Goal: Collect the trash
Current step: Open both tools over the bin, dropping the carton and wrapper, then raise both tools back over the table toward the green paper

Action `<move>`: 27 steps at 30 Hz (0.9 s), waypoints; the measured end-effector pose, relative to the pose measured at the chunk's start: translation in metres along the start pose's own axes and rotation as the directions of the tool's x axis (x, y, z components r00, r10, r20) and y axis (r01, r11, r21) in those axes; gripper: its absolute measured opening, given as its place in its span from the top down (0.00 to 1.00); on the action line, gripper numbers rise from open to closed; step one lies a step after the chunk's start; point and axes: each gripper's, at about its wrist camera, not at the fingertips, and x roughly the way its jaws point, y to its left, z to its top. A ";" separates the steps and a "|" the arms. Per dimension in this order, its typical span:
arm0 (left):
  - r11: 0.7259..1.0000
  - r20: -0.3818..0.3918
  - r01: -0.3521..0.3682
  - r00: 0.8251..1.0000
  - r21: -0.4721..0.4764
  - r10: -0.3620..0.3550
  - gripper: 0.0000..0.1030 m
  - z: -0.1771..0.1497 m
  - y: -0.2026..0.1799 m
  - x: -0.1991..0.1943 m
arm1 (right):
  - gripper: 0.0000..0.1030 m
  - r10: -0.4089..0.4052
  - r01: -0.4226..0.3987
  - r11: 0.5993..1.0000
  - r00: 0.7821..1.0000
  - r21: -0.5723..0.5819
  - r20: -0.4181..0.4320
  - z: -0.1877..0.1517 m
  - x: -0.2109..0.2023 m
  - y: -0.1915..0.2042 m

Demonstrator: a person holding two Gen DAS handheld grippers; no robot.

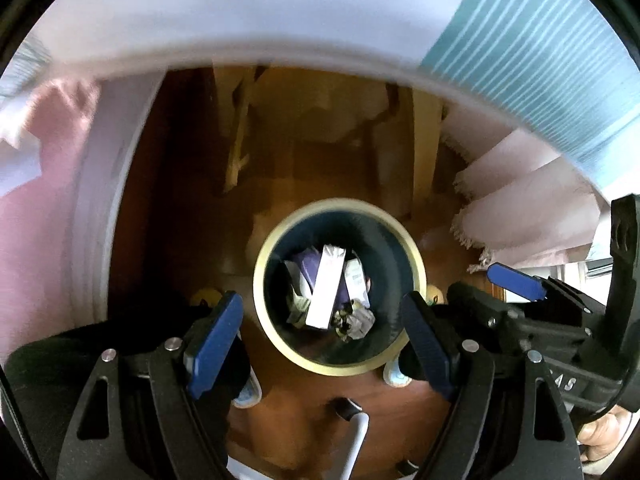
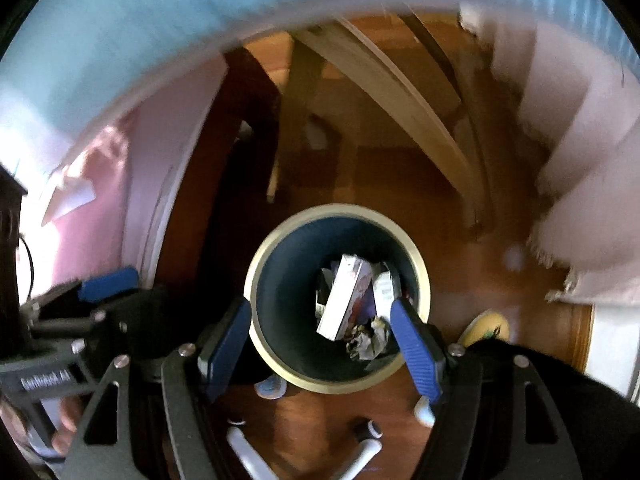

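Observation:
A round dark waste bin point(image 1: 392, 248) with a pale rim stands on the wooden floor, seen from straight above in both views. Inside lie a long white box point(image 1: 326, 288), a smaller white box point(image 1: 356, 278), purple packaging point(image 1: 310, 270) and crumpled wrappers point(image 1: 358, 322). My left gripper point(image 1: 320, 312) hangs open over the bin, nothing between its blue pads. My right gripper point(image 2: 320, 318) is also open above the bin point(image 2: 280, 272), empty, with the white box point(image 2: 342, 298) and crumpled wrappers point(image 2: 368, 340) below. Each gripper shows in the other's view, at the side.
A white table edge point(image 1: 280, 46) with a teal striped cloth point(image 1: 540, 40) curves above. Wooden chair legs point(image 2: 400, 88) stand behind the bin. A pink fringed cloth point(image 1: 532, 208) hangs at right. White chair base legs point(image 2: 240, 448) and the person's shoes point(image 2: 486, 328) are near the bin.

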 end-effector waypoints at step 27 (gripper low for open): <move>0.997 0.447 -0.053 0.894 0.059 0.021 0.22 0.040 0.006 -0.221 | 0.30 0.242 -0.041 0.857 0.912 -0.513 0.332 0.045 -0.213 0.124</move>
